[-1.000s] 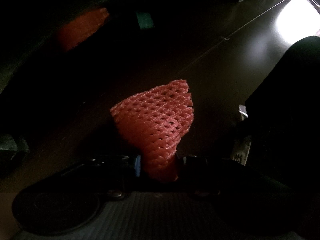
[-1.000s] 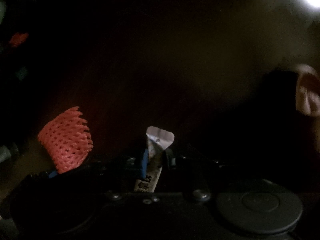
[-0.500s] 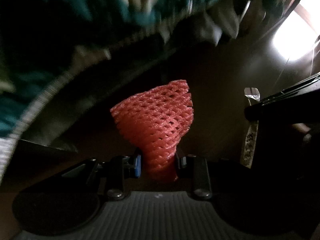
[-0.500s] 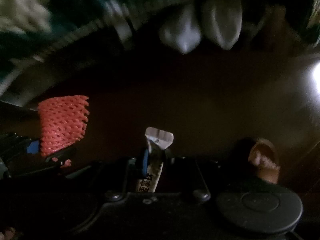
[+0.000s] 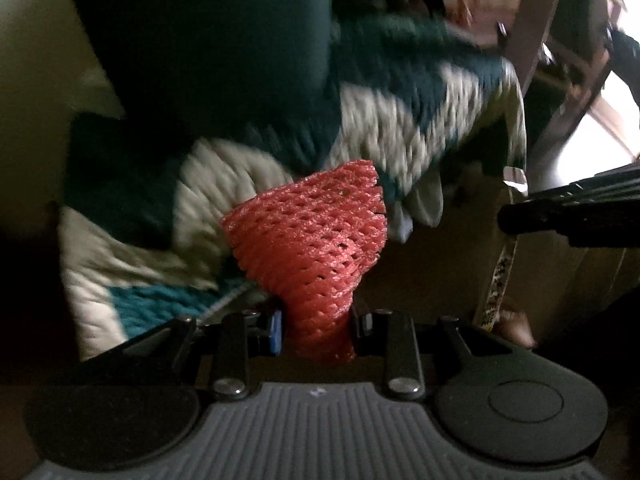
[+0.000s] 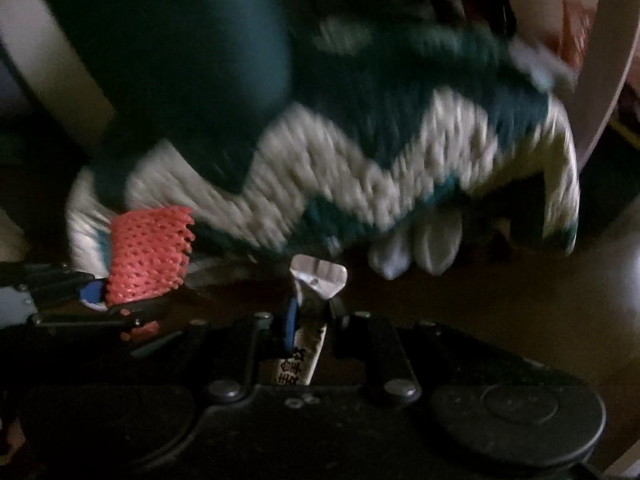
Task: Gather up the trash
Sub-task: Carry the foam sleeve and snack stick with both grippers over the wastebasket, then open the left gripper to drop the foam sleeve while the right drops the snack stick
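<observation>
A red foam fruit net (image 5: 316,248) stands up out of my left gripper (image 5: 318,330), whose jaws are shut on the net's narrow lower end. My right gripper (image 6: 312,320) is shut on a small printed foil sachet (image 6: 310,308), its torn silver top sticking up between the fingers. In the right wrist view the left gripper (image 6: 100,294) with the red net (image 6: 150,250) hangs close at the left. In the left wrist view the right gripper's dark body (image 5: 568,216) juts in from the right with the sachet (image 5: 498,280) hanging below it.
A knitted teal and white blanket (image 5: 400,136) (image 6: 360,176) hangs over a piece of furniture just ahead, with white tassels (image 6: 416,244) at its lower edge. A dark teal cushion (image 6: 168,52) lies above it. Brown floor (image 6: 500,292) spreads below. Bright light comes from the upper right.
Both grippers have risen from the dark floor, each keeping its hold. The blanket and cushion have come into view and now fill the upper half of both views.
</observation>
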Demonstrator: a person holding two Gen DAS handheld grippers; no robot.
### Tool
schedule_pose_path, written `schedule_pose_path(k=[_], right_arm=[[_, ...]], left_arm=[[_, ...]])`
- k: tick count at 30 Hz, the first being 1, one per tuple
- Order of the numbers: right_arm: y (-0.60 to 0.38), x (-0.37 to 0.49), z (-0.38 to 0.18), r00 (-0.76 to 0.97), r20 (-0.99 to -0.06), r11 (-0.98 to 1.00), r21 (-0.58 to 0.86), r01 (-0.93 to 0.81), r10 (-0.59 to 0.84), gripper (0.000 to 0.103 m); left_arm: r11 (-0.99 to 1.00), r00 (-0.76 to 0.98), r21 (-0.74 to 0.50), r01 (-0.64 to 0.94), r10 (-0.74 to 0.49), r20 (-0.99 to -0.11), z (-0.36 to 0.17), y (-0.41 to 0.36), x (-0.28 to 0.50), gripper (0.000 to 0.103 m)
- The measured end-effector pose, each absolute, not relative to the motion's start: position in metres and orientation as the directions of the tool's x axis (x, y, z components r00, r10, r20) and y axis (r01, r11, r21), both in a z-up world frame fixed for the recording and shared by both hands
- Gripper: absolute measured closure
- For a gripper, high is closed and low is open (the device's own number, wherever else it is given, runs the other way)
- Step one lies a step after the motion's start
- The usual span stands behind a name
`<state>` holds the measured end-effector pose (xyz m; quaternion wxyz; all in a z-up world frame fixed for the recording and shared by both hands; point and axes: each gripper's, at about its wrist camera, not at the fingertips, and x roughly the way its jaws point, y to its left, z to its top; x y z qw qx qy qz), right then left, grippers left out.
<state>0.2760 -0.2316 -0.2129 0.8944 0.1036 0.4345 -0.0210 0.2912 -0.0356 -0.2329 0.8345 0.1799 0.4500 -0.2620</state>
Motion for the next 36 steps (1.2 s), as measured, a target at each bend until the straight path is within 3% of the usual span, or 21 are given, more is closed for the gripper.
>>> schedule_pose_path(k=[13,25,31,36], right_arm=[[-0.222,0.217,-0.021,0.855,-0.493,0.985,0.138,-0.105,0.160,0.088],[-0.215,0.243,0.121,0.968,-0.211,0.991,0.019,-0.135,0.135,0.088],[-0.207,0.284,0.148,0.979,-0.167,0.993,-0.011,-0.118,0.115,0.088],[-0.208,0.326,0.143,0.976,-0.190,0.994,-0.004,-0.105,0.103,0.088]], left_arm=[[0.824,0.681,0.161,0.544,-0.321,-0.658,-0.067,-0.042,0.242,0.073],[0.855,0.815,0.217,0.471,-0.328,-0.478,0.047,-0.056,0.267,0.073],[0.872,0.827,0.222,0.436,-0.291,-0.481,0.063,-0.061,0.308,0.073],[0.886,0.834,0.234,0.401,-0.247,-0.494,0.063,-0.067,0.344,0.073]])
